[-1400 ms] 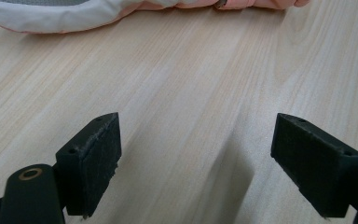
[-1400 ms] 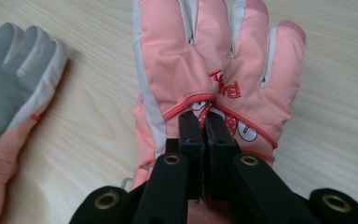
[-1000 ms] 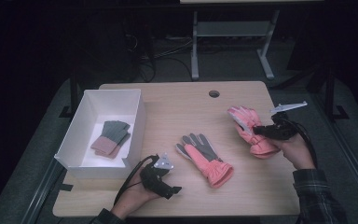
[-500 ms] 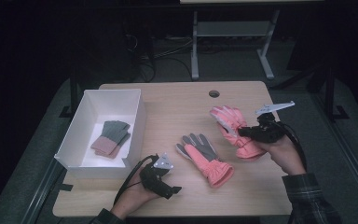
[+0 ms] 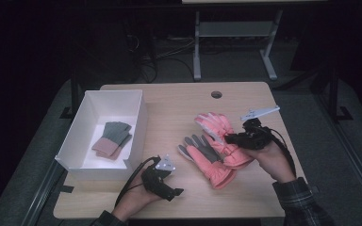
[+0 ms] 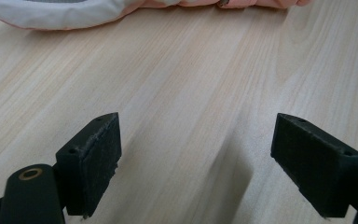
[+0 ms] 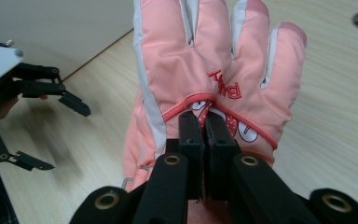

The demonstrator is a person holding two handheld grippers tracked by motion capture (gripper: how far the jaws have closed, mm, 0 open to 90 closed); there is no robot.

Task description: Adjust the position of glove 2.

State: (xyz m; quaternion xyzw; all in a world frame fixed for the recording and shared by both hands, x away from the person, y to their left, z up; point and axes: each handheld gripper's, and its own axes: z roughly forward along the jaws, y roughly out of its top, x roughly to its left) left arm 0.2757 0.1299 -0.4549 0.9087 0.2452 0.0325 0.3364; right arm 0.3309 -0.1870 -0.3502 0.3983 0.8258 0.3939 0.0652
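A pink glove (image 5: 217,128) with white trim and a red print (image 7: 214,60) lies back up near the table's middle right. My right gripper (image 5: 235,138) is shut on its back just above the cuff (image 7: 204,133). Beside it, touching on the left, a second pink glove (image 5: 210,162) lies grey palm up. My left gripper (image 5: 175,192) rests open near the front edge, jaws wide over bare wood (image 6: 196,163); that glove's cuff (image 6: 51,14) lies just ahead. The left gripper (image 7: 67,137) also appears in the right gripper view.
A white open box (image 5: 136,122) stands at the table's left and holds a folded grey and pink pair of gloves (image 5: 112,139). A round cable hole (image 5: 216,94) sits near the far edge. The light wood table (image 5: 179,103) is bare at the back.
My right gripper has carried the pink glove leftward, from the table's right edge to beside the grey-palmed glove. The left gripper has stayed still.
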